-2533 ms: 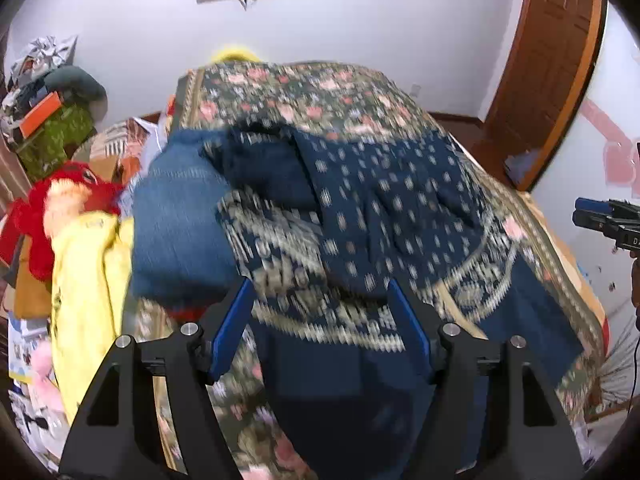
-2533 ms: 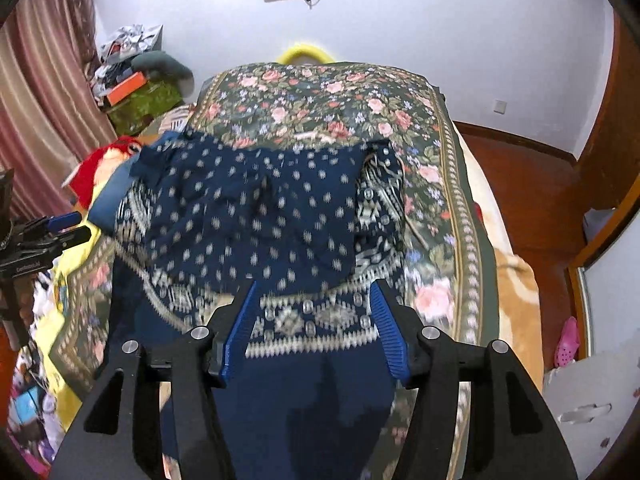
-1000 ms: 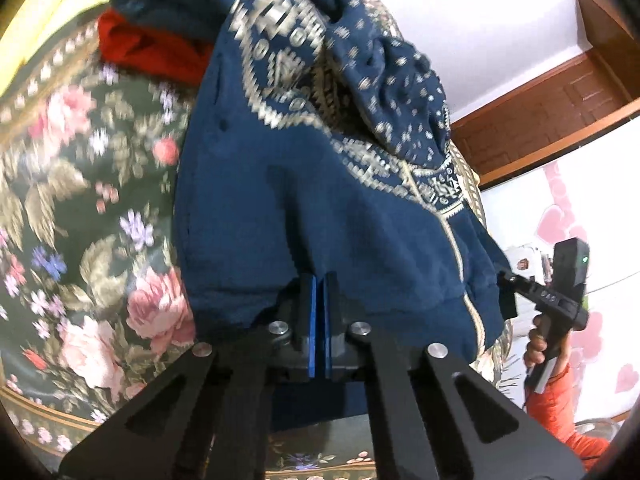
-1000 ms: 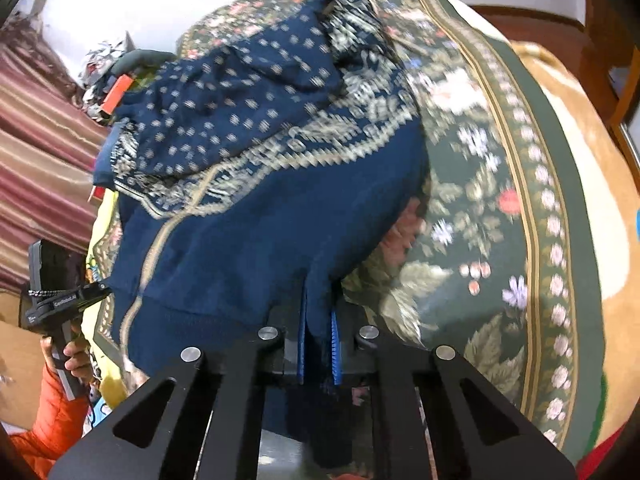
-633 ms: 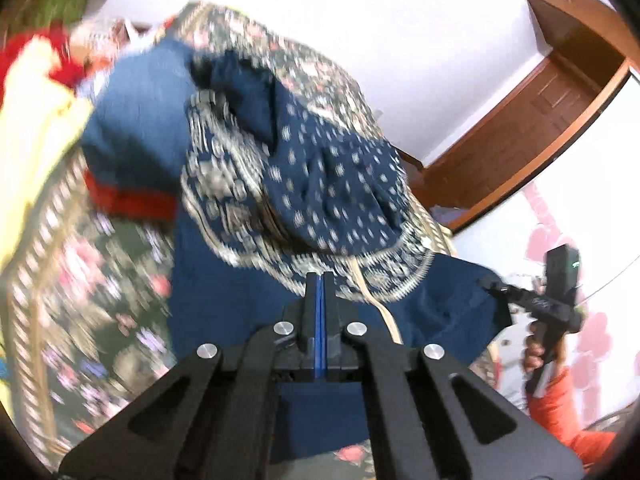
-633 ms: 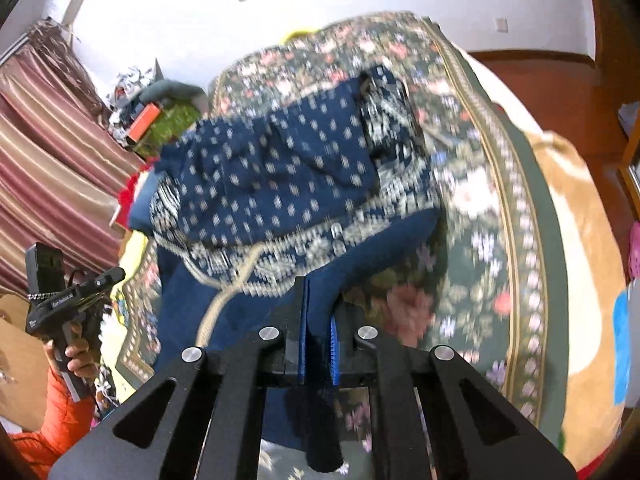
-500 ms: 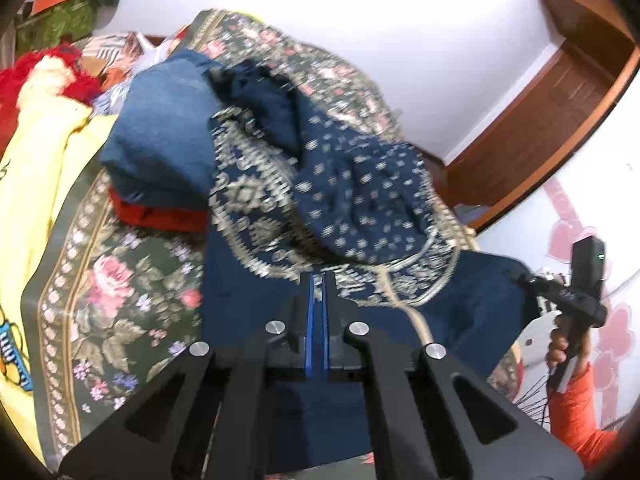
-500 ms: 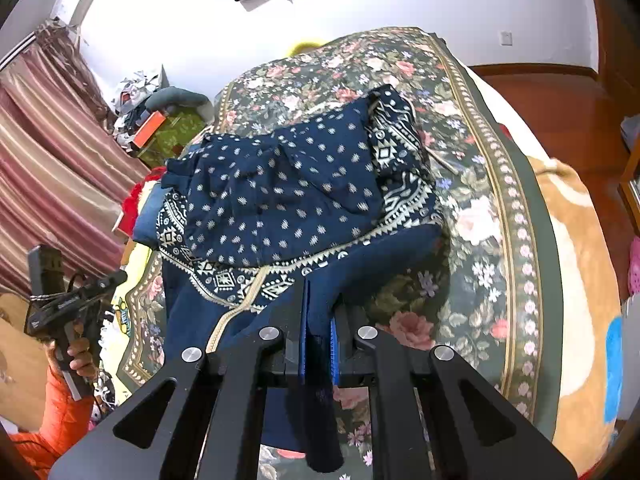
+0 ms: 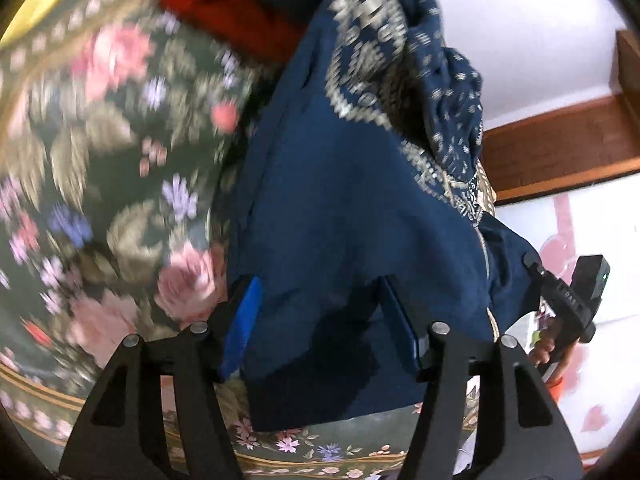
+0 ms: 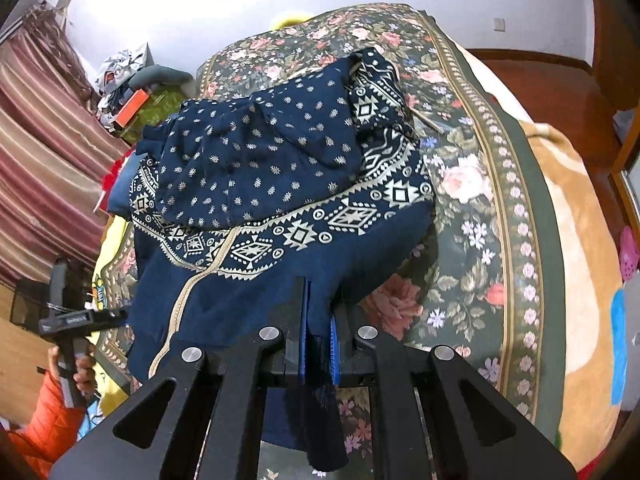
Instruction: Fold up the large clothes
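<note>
A large navy garment with a white geometric band and dotted top lies bunched on the floral bedspread. My right gripper is shut on its plain navy hem at the near right corner. In the left wrist view the same garment drapes down over the bedspread. My left gripper has its jaws opening, the blue pads apart with the hem lying loose between them. The other gripper shows at each view's edge: the left gripper in a hand with an orange sleeve, the right gripper.
A red garment and denim lie behind the navy one. A striped curtain and a pile of boxes and clothes stand left of the bed. A beige blanket edges the bed's right side, with wooden floor beyond.
The left gripper's jaws, clamped on the hem before, have parted, and it has dropped close to the bed. The right gripper still clamps its corner and has lifted a little.
</note>
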### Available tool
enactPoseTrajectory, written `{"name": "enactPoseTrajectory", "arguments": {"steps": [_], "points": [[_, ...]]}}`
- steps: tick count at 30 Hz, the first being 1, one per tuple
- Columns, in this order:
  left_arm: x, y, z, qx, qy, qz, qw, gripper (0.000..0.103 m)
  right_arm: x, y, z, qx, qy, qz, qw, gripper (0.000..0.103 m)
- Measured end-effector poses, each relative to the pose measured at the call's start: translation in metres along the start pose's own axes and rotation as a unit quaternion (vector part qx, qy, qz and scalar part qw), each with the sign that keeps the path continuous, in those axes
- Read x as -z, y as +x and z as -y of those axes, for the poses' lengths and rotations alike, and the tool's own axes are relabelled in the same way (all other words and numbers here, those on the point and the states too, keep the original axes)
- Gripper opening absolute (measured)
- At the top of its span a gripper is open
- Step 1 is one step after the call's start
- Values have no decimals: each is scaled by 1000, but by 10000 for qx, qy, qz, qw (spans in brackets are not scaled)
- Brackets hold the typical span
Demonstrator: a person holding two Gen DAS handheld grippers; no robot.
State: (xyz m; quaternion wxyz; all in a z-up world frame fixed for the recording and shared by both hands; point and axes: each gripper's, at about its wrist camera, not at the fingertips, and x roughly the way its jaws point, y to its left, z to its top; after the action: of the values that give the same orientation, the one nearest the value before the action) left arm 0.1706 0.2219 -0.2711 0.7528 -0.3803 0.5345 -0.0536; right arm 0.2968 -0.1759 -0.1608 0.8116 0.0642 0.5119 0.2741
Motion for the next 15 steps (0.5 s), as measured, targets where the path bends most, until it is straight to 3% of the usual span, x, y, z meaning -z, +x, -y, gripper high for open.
{"name": "enactPoseTrajectory", "arguments": {"steps": [4,15], "points": [[10,7,-2,306,-132,-6,9994,63,4,2,0,14,12,-37,10000,8],[17,-5,-13,120,-78,107,9998,63,11,8,-4,-20,-1,-121,9999,8]]}}
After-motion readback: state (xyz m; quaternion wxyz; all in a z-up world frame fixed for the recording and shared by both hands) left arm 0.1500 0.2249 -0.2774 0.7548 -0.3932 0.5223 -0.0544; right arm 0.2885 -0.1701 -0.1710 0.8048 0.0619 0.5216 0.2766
